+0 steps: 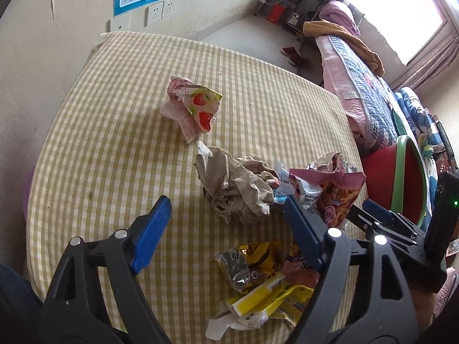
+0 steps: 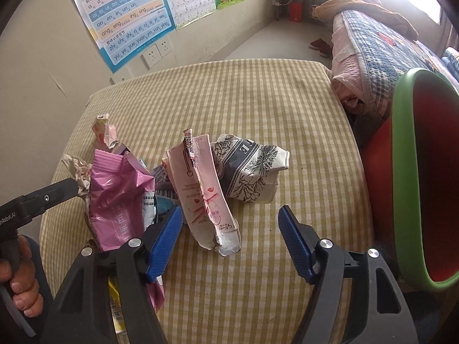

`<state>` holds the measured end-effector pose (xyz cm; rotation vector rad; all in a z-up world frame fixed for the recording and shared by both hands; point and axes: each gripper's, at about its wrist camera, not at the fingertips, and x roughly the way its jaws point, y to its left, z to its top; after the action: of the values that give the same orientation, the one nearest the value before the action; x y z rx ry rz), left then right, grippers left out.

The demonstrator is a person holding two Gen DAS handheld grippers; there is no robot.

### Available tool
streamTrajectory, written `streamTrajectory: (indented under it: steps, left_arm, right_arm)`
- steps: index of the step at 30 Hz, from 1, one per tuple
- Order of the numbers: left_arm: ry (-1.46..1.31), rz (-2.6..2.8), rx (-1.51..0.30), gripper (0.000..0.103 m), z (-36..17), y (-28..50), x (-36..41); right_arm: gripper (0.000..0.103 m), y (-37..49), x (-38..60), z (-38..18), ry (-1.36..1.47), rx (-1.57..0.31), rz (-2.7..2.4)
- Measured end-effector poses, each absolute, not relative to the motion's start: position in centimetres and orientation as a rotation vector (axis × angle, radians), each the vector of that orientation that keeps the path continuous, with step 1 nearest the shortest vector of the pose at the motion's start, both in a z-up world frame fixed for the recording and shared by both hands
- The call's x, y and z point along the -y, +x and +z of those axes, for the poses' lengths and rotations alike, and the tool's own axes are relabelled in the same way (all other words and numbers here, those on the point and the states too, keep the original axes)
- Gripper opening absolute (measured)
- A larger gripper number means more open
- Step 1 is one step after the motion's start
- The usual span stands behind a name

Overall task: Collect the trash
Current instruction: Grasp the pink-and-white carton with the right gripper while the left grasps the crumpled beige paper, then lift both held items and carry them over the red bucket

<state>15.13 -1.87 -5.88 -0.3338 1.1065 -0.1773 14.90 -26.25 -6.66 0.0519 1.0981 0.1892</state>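
left gripper [image 1: 226, 215]: jaws wide, nothing clamped; crumpled brown paper [image 1: 235, 186] sits just ahead, between the tips
right gripper [image 2: 231, 226]: wide, empty; pink carton [image 2: 203, 189] straight ahead, long axis running away from jaws
bin [image 2: 401, 143]: right of right gripper, nearer that hand

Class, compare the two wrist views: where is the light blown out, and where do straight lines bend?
Left wrist view: the bright window at upper right is washed out to white, and the checked yellow tablecloth bows outward, with dark corners. Right wrist view: glare again at the top right corner, the tablecloth's stripes curve, and the green-rimmed red bin looks stretched at the edge.
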Motion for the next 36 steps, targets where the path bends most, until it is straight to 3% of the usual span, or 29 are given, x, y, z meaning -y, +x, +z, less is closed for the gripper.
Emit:
streamTrajectory:
  steps: [4,9,12,14,16,36]
  left_arm:
    - [-0.342,-0.194,-1.129,0.072,-6.8,15.7,2.2]
    - [-0.347,-0.204,-1.138,0.050,-7.3,15.8,2.2]
    - [-0.343,-0.216,-1.130,0.039,-7.2,15.7,2.4]
    - [-0.339,-0.222,-1.125,0.035,-6.9,15.7,2.6]
    - [-0.336,-0.223,-1.121,0.027,-6.7,15.5,2.7]
    - [-0.309,-0.169,-0.996,0.026,-1.0,11.4,0.9]
  right_arm:
    - [0.059,15.5,25.8,-7.5,0.061,-1.118,0.211]
    - [0.047,15.7,25.6,-7.8,0.075,-1.123,0.236]
    - [0.034,15.7,25.3,-7.7,0.076,-1.122,0.258]
    - [0.017,15.6,25.2,-7.6,0.069,-1.118,0.259]
    - [0.017,15.5,25.2,-7.7,0.073,-1.119,0.261]
    - [0.013,12.4,25.3,-1.7,0.100,-0.985,0.278]
